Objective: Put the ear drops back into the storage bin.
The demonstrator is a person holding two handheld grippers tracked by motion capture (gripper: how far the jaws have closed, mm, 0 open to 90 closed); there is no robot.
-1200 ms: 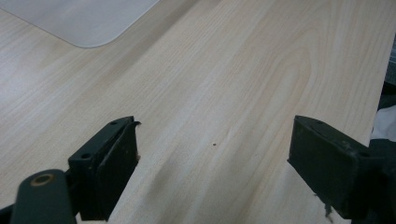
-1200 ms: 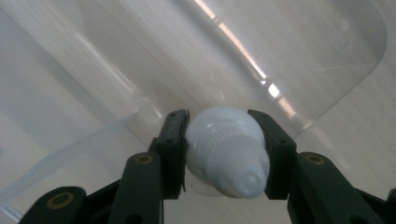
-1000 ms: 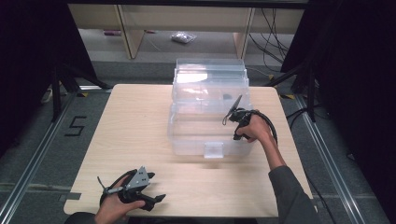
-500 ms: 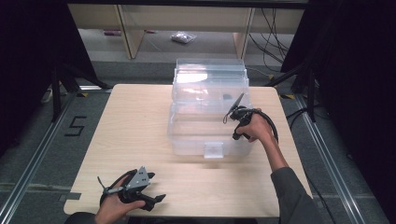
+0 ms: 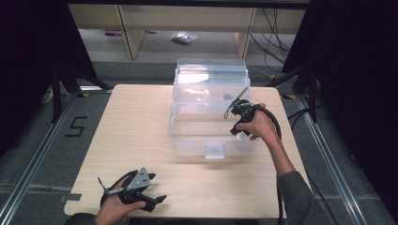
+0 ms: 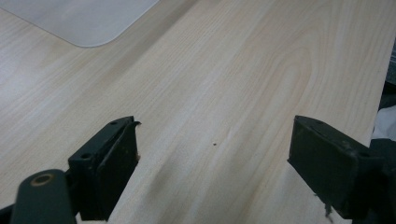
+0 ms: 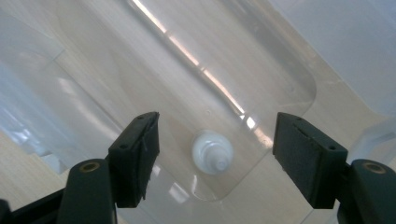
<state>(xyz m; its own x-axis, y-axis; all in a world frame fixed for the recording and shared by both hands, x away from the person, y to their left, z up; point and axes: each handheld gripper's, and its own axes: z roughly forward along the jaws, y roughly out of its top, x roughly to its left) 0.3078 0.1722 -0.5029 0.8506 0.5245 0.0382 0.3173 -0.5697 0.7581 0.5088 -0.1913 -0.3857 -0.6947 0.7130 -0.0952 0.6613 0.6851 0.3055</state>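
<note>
- Right gripper view: a small white bottle (image 7: pixel 213 152) stands upright on the floor of a clear plastic box (image 7: pixel 280 70), seen from above, cap up, near one rounded corner of the box.
- The right gripper (image 7: pixel 215 154) hangs over the bottle; its jaws have just been opening and now stand apart, with the bottle below the gap and touching neither pad.
- High view: the box (image 5: pixel 211 122) sits on the far right part of a light wooden table (image 5: pixel 136 126), its lid raised at the back.
- The right gripper (image 5: pixel 237 133) is over the box's right side, held by a hand.
- The left gripper (image 5: pixel 157 200) rests at the table's near edge, well apart from the box, jaws spread and holding nothing.
</note>
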